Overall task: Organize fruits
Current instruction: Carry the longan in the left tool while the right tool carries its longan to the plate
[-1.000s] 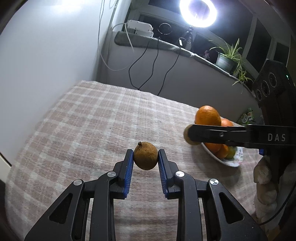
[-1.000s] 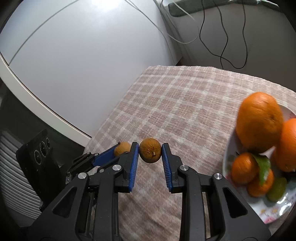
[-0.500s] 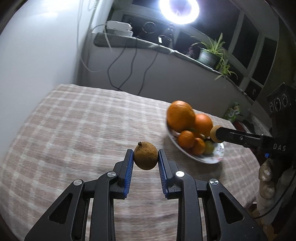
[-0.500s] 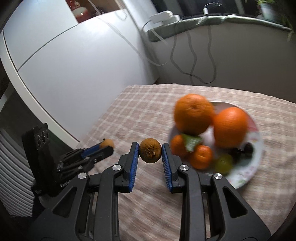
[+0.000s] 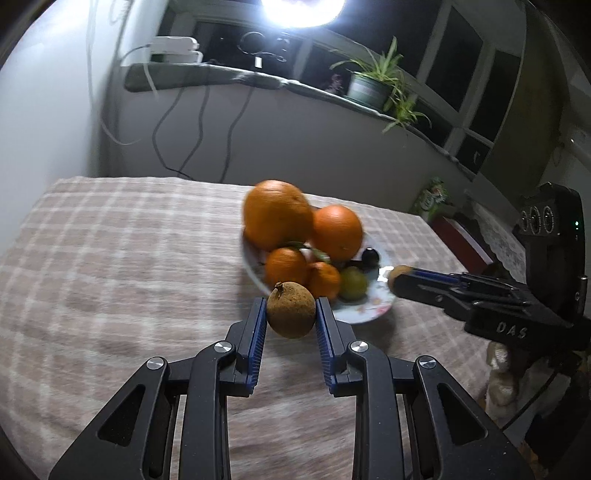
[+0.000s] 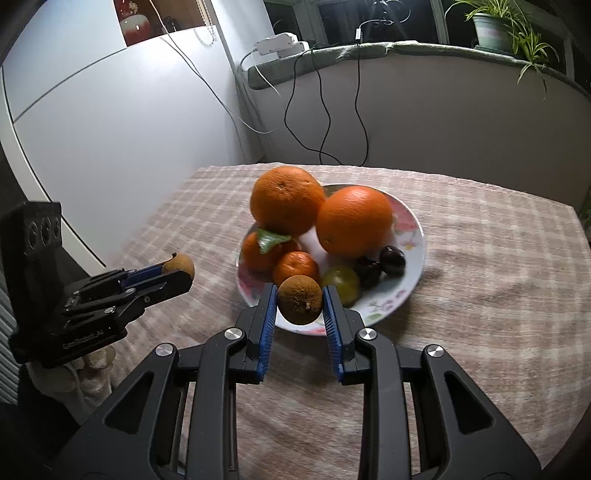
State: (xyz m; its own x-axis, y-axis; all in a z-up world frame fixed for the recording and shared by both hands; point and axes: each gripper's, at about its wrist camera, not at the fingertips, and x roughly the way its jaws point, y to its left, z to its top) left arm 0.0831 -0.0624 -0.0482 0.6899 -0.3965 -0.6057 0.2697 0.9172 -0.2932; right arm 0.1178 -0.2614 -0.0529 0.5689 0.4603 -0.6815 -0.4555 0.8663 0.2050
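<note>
My left gripper is shut on a small brown round fruit, held above the table just short of the plate's near left rim. My right gripper is shut on a second brown fruit, held over the plate's near rim. The white flowered plate holds two large oranges, small mandarins, a green fruit and dark fruits. The left gripper also shows in the right wrist view, the right gripper in the left wrist view.
The table wears a pink plaid cloth. A white cabinet stands at the left. A sill with cables, a power strip and a potted plant runs behind. A ring light glares overhead.
Both grippers have swung toward the plate, each still holding its brown fruit. The plate now sits closer and more central in both views.
</note>
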